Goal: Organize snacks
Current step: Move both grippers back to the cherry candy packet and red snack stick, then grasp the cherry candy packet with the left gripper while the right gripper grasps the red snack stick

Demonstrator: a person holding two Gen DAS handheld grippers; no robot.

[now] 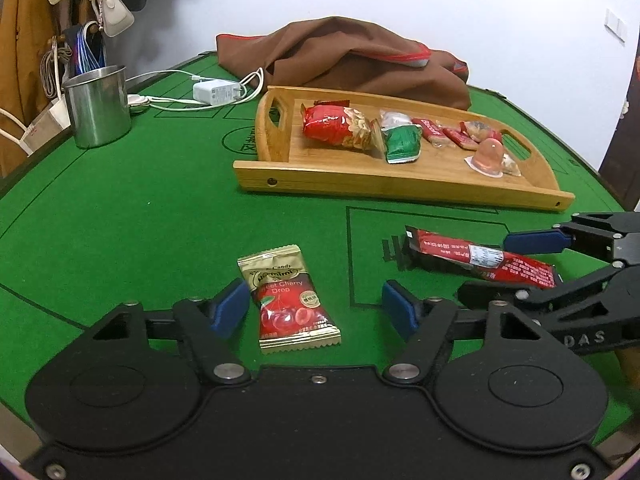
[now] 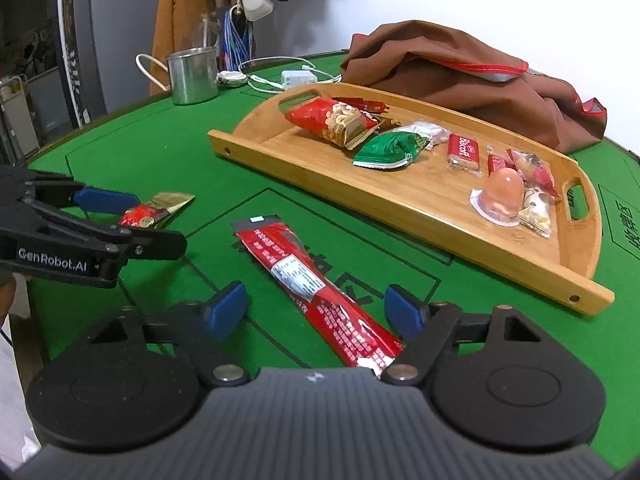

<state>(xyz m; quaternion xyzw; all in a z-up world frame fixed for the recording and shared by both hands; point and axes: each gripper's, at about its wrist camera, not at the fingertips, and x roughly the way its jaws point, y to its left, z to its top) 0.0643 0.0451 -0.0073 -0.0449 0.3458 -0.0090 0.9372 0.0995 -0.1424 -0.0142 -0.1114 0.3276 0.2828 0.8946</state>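
On the worktop [image 1: 120, 220], the cherry candy [image 1: 289, 300] is seen between the half-open, empty left tongs [image 1: 314, 312], long axis toward 11 o'clock, while the red stick pack [image 2: 316, 292] lies toward 11 o'clock between the equally empty right tongs [image 2: 316, 312].

**Two snacks on the felt, the rest in the tray**

A gold-and-red cherry drop packet [image 1: 289, 300] lies flat on the green tabletop [image 1: 140, 220]. Well apart from it lies a long red stick pack [image 2: 316, 292], also flat, set diagonally. Beyond them, the wooden tray [image 2: 400, 216] holds a red peanut bag [image 2: 336, 122], a green packet [image 2: 386, 150], a Biscoff biscuit [image 2: 463, 151], a jelly cup [image 2: 502, 196] and some small wrapped sweets.
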